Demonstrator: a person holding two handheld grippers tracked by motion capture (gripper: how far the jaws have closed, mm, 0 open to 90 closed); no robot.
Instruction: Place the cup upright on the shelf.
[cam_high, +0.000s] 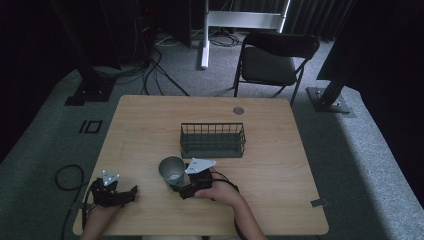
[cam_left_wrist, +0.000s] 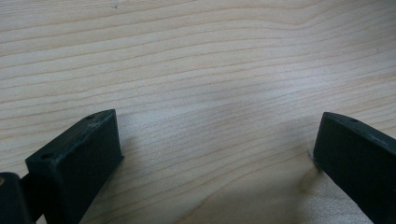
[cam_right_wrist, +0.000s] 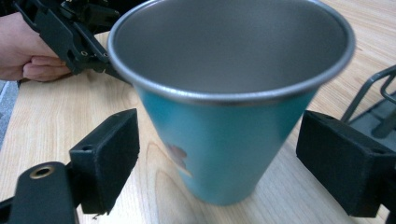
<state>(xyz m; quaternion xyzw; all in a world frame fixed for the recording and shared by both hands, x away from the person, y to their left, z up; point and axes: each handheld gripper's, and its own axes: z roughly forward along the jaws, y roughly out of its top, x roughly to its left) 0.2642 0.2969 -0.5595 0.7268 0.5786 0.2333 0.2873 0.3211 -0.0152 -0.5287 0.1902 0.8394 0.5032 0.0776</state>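
cup (cam_right_wrist: 229, 116) stands between wide right claw (cam_right_wrist: 219, 158).

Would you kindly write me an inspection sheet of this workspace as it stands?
Surface: wooden table, round grommet near far edge.
Job's things: blue metal cup upright, empty; wire basket behind it, empty.
Clutter: nothing seen.
Grippers: right gripper open, jaws either side of the cup, not touching; left gripper open over bare wood.
Cables: black cable looped on the floor at left; more under the far stands.
Surroundings: folding chair, grey carpet, dark curtains.
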